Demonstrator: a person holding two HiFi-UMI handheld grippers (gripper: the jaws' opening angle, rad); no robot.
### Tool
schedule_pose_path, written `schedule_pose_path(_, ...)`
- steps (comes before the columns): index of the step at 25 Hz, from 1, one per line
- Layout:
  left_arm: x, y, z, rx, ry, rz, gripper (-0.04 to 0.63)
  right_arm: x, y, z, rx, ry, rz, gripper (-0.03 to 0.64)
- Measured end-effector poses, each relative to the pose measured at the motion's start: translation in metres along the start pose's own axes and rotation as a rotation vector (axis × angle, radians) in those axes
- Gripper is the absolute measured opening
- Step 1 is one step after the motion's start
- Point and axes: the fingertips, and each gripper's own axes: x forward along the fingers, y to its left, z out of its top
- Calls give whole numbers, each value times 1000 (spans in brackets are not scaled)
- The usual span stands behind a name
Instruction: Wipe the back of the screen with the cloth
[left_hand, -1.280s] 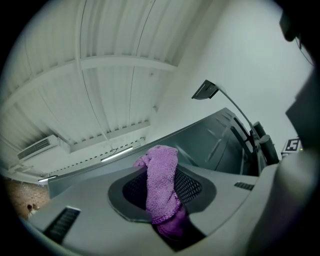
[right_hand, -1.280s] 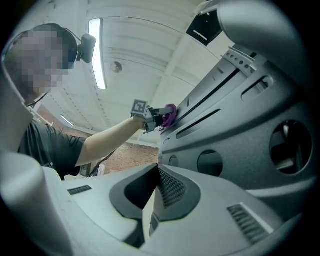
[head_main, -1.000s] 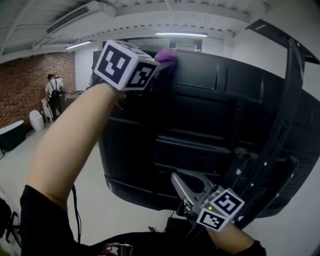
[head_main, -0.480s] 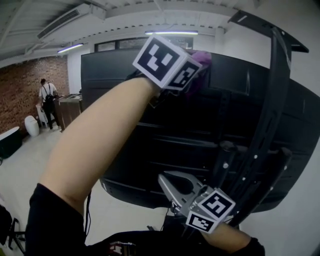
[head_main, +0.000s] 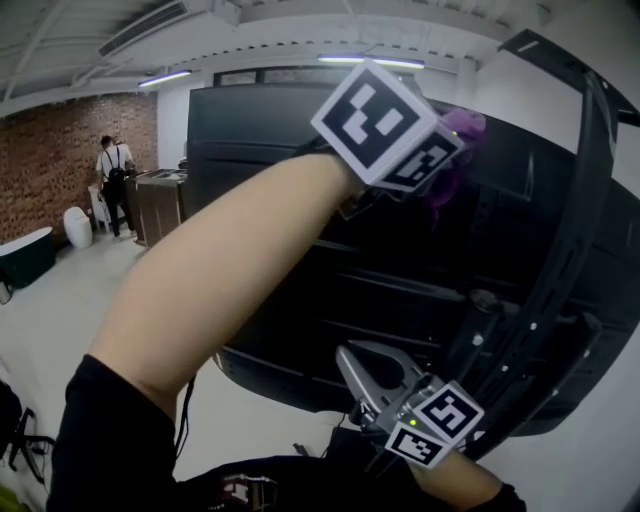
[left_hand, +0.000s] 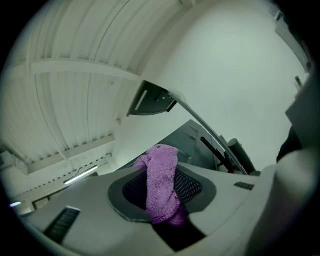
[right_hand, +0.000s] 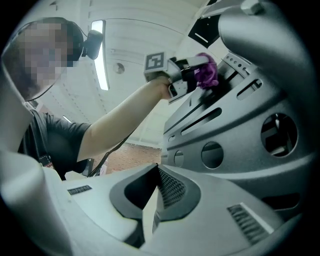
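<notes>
- Evidently the wiping was under way: the left gripper (head_main: 446, 160) was clamped on the purple cloth (head_main: 462, 127), its jaws closed on the fabric, and a fold stuck out past the tips.
- The cloth appeared pressed against the upper part of the black back of the screen (head_main: 300, 250), close to its top edge and near the black stand bar (head_main: 575, 230).
- The right gripper (head_main: 368, 368) sat low by the screen's bottom edge, its jaws together with nothing between them, and took no part in the wipe.
- No dust or streaks could be made out, so the cleaned share was unclear. Judging by where the cloth sat, the middle and lower panels probably remained.
</notes>
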Motion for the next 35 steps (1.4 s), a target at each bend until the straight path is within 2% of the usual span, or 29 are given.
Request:
schedule_pose_path(2,-49,19,-15,-34,4,42,109,1,-3,0,3,-2,0,5)
schedule_pose_path(4,-108,42,-40,-53,23,123,109,2,-6,1,7,-3,-3,5)
schedule_pose_path(7,-191,71,-110,-113,83,228,109,5,-5,0,2,7,-6,5)
schedule_pose_path(12,-316,125,-223,-219,181,509,109,9,-4,0,-9,25,-17,5)
schedule_pose_path(15,-352,151,-269,-220,248,633,109,7,-11,2,-4,21,-41,5)
schedule_pose_path(17,-353,157,-290,-230,270,655,109,6,-14,3,6,19,-53,5)
schedule_pose_path(21,-322,150,-303,-254,259,614,109,6,-14,5,3,23,-61,5)
schedule_pose_path(30,-297,141,-289,-288,213,695,109,1,-9,6,-4,23,-75,5)
schedule_pose_path(32,-290,134,-280,-278,200,685,109,-1,-8,6,-3,22,-74,5)
schedule_pose_path(35,-266,116,-260,-263,169,628,109,-2,-10,6,0,18,-70,5)
